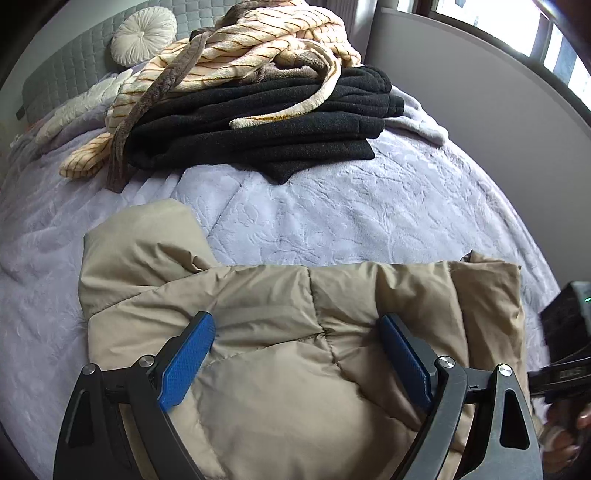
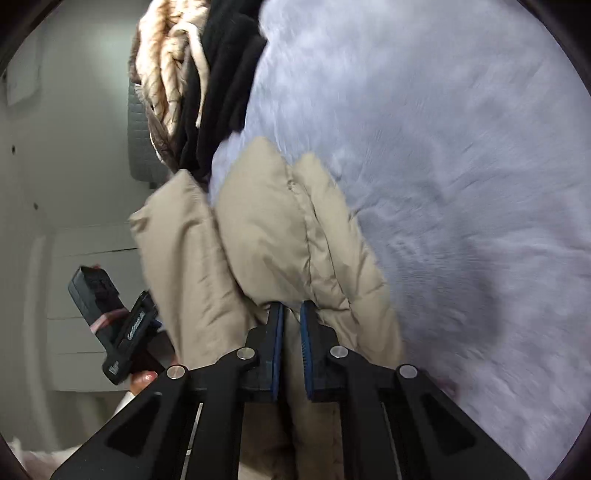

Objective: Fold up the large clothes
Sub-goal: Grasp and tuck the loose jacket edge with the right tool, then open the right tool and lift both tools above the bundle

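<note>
A beige puffer jacket [image 1: 280,332] lies folded on the lilac bedspread [image 1: 332,218]. My left gripper [image 1: 295,325] is open, its blue pads spread wide just above the jacket's middle. My right gripper [image 2: 291,314] is shut on a fold of the beige jacket [image 2: 266,236], which bunches up between the pads; this view is tilted sideways and blurred. The right gripper's body shows at the right edge of the left wrist view [image 1: 565,332]. The left gripper's body shows in the right wrist view [image 2: 110,325].
A stack of folded black fleece [image 1: 266,125] lies at the far side of the bed, with a cream striped robe [image 1: 236,55] heaped on top. A round white cushion [image 1: 142,35] leans on the grey headboard [image 1: 59,74]. A grey wall panel [image 1: 480,92] runs along the right.
</note>
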`<action>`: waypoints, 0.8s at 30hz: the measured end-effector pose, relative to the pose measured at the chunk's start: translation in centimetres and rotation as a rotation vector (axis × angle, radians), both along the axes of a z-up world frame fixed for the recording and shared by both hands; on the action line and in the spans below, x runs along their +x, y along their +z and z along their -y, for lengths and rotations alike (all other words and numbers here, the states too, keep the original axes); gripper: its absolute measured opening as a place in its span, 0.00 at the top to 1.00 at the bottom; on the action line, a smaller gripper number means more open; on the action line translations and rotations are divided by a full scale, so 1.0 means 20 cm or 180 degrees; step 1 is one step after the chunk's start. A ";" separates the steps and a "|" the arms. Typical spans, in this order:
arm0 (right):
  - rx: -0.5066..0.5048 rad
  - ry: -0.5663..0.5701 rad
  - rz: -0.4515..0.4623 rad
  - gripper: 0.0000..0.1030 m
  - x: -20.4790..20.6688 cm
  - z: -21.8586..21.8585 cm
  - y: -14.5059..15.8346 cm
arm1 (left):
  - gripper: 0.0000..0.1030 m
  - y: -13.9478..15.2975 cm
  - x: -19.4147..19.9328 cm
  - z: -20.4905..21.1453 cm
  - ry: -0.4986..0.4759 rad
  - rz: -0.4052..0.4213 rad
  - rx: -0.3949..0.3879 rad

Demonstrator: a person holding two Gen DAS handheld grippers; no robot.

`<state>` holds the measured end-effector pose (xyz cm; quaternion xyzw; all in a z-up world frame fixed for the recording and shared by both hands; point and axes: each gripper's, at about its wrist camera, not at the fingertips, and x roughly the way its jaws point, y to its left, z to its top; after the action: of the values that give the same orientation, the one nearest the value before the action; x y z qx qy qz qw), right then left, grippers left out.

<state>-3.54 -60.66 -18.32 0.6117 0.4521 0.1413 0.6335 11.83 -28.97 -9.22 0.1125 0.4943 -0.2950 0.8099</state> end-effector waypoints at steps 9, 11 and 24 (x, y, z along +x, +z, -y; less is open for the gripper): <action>0.0435 0.0004 -0.0192 0.96 -0.04 -0.03 -0.17 | 0.12 -0.05 -0.13 0.36 -0.0344 0.0056 0.0206; 0.0109 -0.0031 -0.0263 0.92 -0.09 0.01 -0.06 | 0.12 -0.09 -0.14 0.40 -0.0354 0.0036 0.0271; -0.1825 0.0369 -0.0041 0.82 -0.40 -0.26 0.46 | 0.11 -0.12 -0.14 0.42 -0.0336 0.0026 0.0407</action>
<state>-11.46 -55.54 -9.16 0.3818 0.5119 0.0398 0.7686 8.97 -37.46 -11.58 0.1910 0.5022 -0.3047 0.7864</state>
